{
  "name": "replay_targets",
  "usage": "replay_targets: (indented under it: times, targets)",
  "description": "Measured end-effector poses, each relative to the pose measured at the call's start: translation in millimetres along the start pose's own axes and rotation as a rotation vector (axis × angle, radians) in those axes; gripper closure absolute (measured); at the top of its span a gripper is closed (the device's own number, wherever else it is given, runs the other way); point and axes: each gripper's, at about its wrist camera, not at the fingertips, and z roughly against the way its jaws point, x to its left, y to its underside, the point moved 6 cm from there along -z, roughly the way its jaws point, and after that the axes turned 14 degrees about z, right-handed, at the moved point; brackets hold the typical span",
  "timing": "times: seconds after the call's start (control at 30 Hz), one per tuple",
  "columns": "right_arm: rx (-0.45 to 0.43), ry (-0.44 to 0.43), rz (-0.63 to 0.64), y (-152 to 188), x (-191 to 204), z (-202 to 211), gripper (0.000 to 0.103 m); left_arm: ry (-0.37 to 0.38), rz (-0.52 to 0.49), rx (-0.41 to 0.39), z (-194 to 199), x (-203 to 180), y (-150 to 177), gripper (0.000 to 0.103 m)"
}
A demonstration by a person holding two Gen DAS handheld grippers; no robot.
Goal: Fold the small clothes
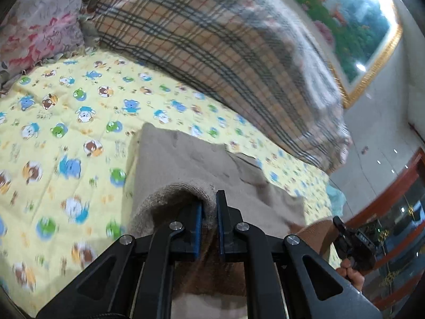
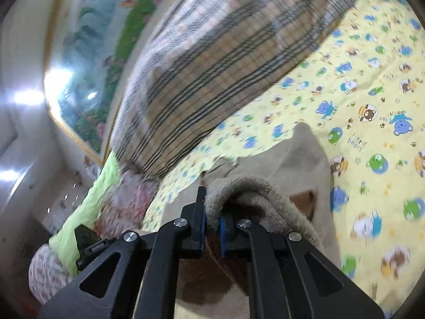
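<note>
A small beige knitted garment lies partly on the yellow bear-print bedsheet. My left gripper is shut on a folded, ribbed edge of it, which bulges over the blue pads. In the right wrist view the same beige garment is lifted at its near edge, and my right gripper is shut on that thick edge. The cloth drapes over the right finger and shows a brown inner side below. The right gripper, with a hand under it, also appears at the lower right of the left wrist view.
A tan plaid blanket lies bunched across the far side of the bed. A pink floral pillow sits at the far left. A green blanket hangs at the bed's edge. A framed landscape picture hangs on the wall.
</note>
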Motion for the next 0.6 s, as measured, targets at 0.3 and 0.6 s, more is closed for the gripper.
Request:
replay_targets:
  times: [0.3, 0.6]
  targets:
    - [0.073, 0.183, -0.169, -0.4, -82.1, -58.1, 0.092, -0.179, -0.007, 0.056, -85.0, 34.8, -22.1, 0.093]
    - [0.069, 0.192, -0.159, -9.2, -81.3, -36.3, 0.066, -0.206, -0.008, -0.016, -29.6, 47.2, -32.4, 0.052]
